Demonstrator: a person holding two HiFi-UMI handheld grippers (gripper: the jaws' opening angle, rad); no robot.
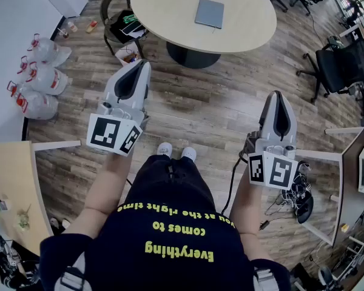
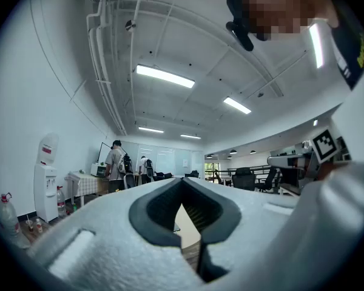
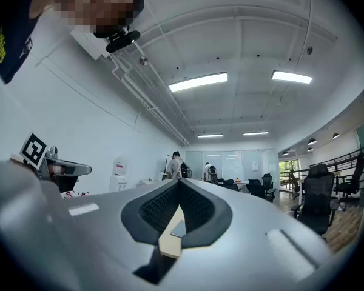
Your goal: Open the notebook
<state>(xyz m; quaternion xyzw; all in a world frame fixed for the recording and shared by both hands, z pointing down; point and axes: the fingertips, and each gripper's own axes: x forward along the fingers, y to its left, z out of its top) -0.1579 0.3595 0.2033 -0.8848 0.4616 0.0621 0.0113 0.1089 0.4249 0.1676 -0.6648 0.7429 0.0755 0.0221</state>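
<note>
The notebook (image 1: 209,13), at twelve o'clock on the table (image 1: 164,8), looks light and stiff-covered, so pinch its cover edge. Left tool (image 1: 136,70) and right tool (image 1: 278,100) are closed and empty.

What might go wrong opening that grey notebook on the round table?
The flat grey notebook lies closed on the round beige table; the left gripper and right gripper, both shut, may slide it instead of lifting its cover.
The black cable on the floor might trip the person walking closer.

The shirt (image 1: 170,220) reads "Everything comes to … at the right time".
</note>
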